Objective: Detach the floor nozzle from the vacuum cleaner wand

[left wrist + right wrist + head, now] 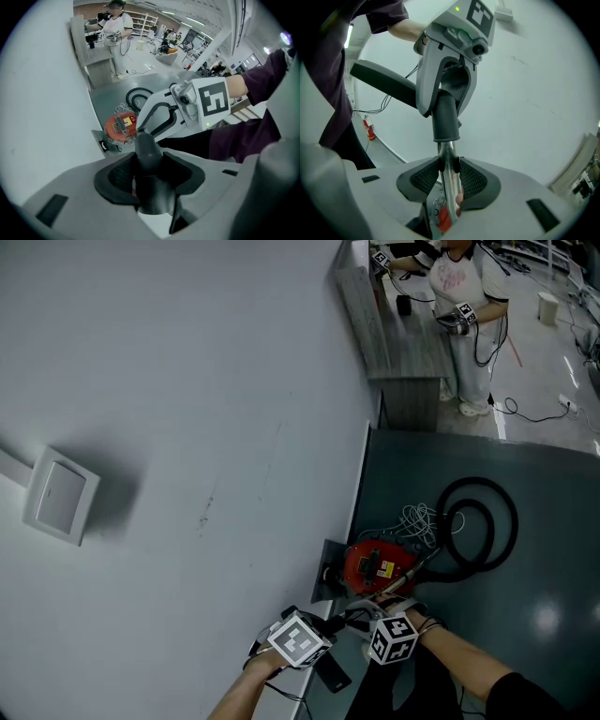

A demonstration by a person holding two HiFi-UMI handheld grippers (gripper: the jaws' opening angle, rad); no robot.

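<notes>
Right gripper view: wand (451, 194) between right tongs (448, 165)

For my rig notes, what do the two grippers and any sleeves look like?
Both the left gripper and right gripper are light grey with black ribbed pads, each carrying a white cube of black square markers and a green light. The right sleeve is dark purple.

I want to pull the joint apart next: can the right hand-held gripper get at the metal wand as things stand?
Likely yes: the right hand-held gripper is clamped on the metal wand, at the end of the dark sleeve that the left hand-held gripper grips. Nothing stands between.
</notes>
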